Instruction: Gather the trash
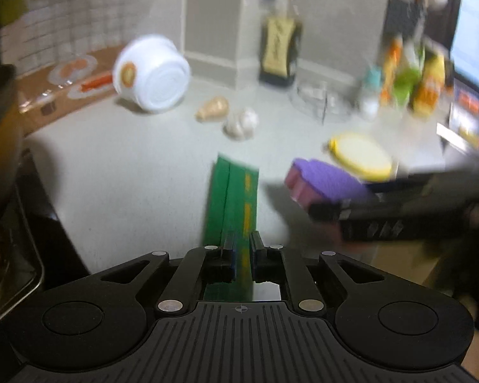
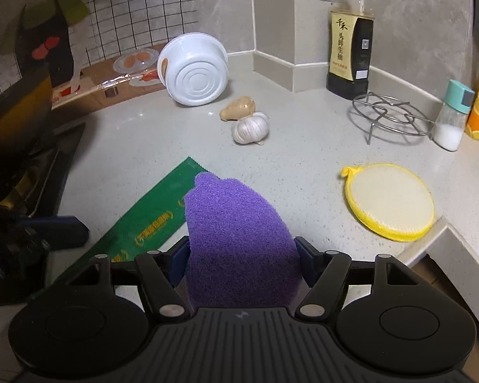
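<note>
A long green wrapper (image 1: pixel 233 191) with yellow print sticks out forward over the grey counter (image 1: pixel 127 166), pinched at its near end by my left gripper (image 1: pixel 242 242). In the right wrist view the same wrapper (image 2: pixel 156 210) runs diagonally from the left gripper's blue finger (image 2: pixel 57 226) at the left edge. My right gripper (image 2: pixel 241 249) is shut on a purple sponge (image 2: pixel 236 223), with its pads pressed on both of the sponge's sides. The left wrist view is blurred. It shows the purple sponge (image 1: pixel 329 178) with a pink underside, to the right of the wrapper.
A white bowl (image 2: pixel 193 70) lies on its side at the back. A ginger piece (image 2: pixel 238 108) and a garlic bulb (image 2: pixel 250 126) lie mid-counter. A soy sauce bottle (image 2: pixel 349 41), wire trivet (image 2: pixel 392 116), salt shaker (image 2: pixel 452 118) and yellow round scrubber (image 2: pixel 391 202) stand right. A stove (image 2: pixel 25 146) is left.
</note>
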The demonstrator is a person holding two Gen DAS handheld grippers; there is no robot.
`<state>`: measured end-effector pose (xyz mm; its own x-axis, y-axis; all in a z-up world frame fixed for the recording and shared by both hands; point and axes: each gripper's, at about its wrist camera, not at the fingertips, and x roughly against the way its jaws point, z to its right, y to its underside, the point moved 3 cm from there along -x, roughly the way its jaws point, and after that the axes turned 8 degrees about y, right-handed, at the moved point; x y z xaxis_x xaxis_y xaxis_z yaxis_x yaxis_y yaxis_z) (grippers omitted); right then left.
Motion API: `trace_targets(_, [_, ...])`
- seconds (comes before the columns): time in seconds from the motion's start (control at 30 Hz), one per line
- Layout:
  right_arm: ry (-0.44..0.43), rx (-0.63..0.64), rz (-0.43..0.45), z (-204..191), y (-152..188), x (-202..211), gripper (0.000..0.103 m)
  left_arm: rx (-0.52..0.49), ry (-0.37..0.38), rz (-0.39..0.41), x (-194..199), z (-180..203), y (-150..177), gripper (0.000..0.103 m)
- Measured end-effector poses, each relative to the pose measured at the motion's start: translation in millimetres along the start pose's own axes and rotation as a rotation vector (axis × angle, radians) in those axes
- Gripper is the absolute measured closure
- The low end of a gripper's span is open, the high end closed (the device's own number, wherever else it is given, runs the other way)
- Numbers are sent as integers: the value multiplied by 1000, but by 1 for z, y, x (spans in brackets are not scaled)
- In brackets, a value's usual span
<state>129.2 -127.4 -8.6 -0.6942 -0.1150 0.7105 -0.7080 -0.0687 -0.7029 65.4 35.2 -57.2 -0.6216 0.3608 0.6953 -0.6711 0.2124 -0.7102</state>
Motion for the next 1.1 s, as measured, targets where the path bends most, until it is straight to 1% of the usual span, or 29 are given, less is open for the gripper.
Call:
trace_targets(0.07, [-21,-15,-3,2,1,-2,30,-16,-16,-75,-15,-1,4,91])
trace_targets(0.13, [-17,-28,-16,3,4,-6,30,-41,-36,-112,-23,-2,7,90])
trace_targets(0.23, [-24,-47,-39,5,10,-11,30,-71,-35,-126,-27,-1,7,90])
trace_targets(0.37, [-41,-65,-46,8,14,-10,30,-91,-24,-153,-30,-2,6,90])
trace_targets(0.53, [-47,-66,-52,7,16,-12,30,-140,0,-157,-30,-1,6,91])
trace_targets(0.63, [-48,-79,-69,8,19,-17,29,-141,29,-148,-29,-5,7,91])
trace_targets(0.77, [-44,-87,-64,7,21,-17,29,-96,89,-147,-28,-15,6,91])
trace_targets(0.87, [-42,-89,-62,6,20,-19,29,-73,124,-152,-28,-21,5,91])
trace_targets(0.93, [-42,-88,-60,6,20,-19,28,-37,141,-148,-25,-24,0,89])
trace_targets(1.0, [-42,-84,-57,6,20,-19,28,-28,143,-106,-18,-22,-6,86])
trace_targets(1.03, [-41,-82,-56,6,20,-19,28,-41,137,-107,-17,-19,-7,84])
trace_targets(1.1, [-40,-79,-54,6,21,-19,28,-84,100,-142,-23,-12,-7,83])
